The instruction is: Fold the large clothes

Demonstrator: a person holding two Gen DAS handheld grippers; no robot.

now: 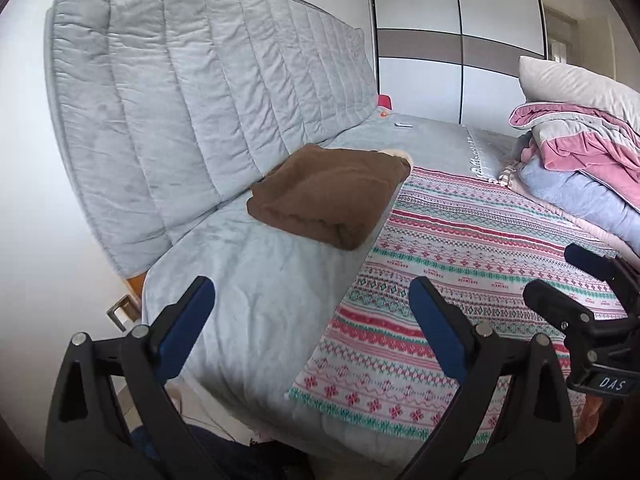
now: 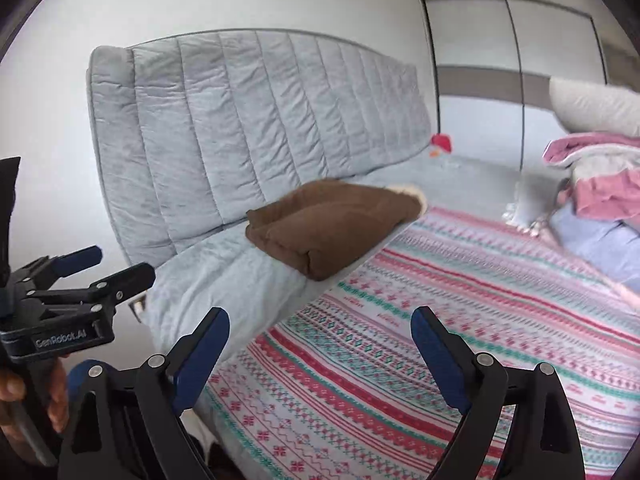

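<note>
A folded brown garment (image 1: 328,192) lies on the grey bed cover by the headboard, cream lining showing at its far end; it also shows in the right wrist view (image 2: 332,224). My left gripper (image 1: 312,300) is open and empty, held above the bed's near edge, well short of the garment. My right gripper (image 2: 320,332) is open and empty over the patterned blanket (image 2: 440,340). The right gripper shows at the right of the left wrist view (image 1: 576,280), and the left gripper at the left of the right wrist view (image 2: 116,266), both open.
A grey quilted headboard (image 1: 192,92) stands behind. A pile of pink, grey and lilac bedding (image 1: 580,160) with a pillow (image 1: 572,84) sits at the right. A white wardrobe (image 1: 456,32) is at the back. The patterned blanket (image 1: 460,248) covers the bed's middle.
</note>
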